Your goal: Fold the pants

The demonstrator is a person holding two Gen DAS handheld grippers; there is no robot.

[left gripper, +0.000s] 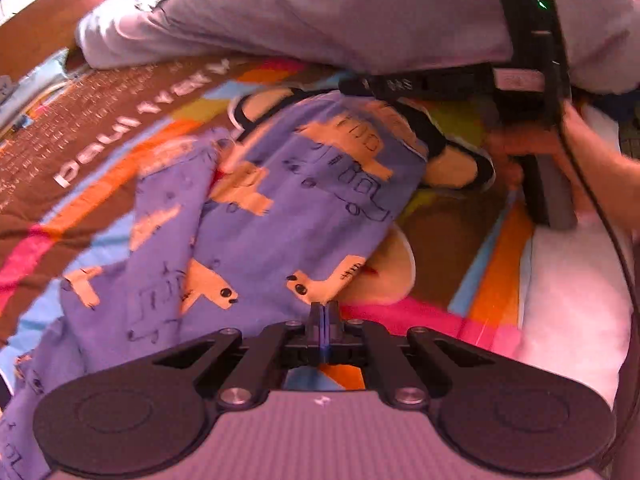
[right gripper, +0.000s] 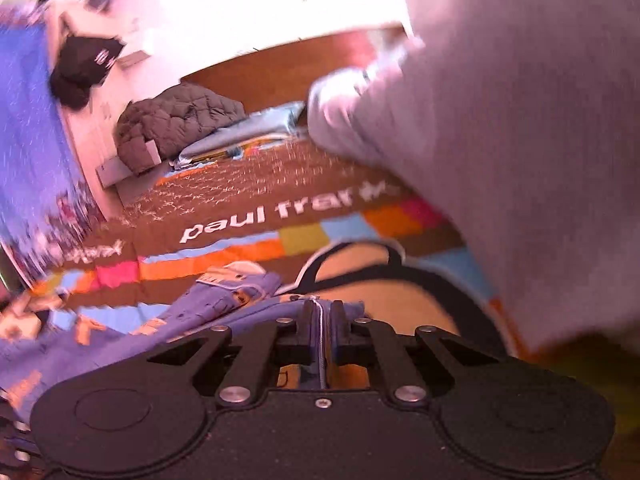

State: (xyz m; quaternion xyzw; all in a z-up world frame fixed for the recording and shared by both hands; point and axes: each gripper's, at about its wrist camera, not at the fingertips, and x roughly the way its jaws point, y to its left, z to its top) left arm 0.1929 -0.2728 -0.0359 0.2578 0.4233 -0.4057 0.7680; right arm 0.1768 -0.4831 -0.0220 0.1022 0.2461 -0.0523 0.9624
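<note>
Got one pair of purple cotton pants with orange dinosaur prints (left gripper: 256, 200) lying on the brown patchwork blanket (left gripper: 100, 128), long axis running away from my left gripper (left gripper: 323, 312). Left clenched on the near hem, right gripper (right gripper: 322, 312) clenched on the far edge. Two grippers, both pinching cloth.

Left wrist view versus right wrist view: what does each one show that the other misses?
Only the left wrist view shows the right gripper's black body and the hand holding it. Only the right wrist view shows a dark quilted jacket by the wall. Both show the blue printed pants pinched in shut jaws, the striped brown blanket, and a grey-clad leg.
</note>
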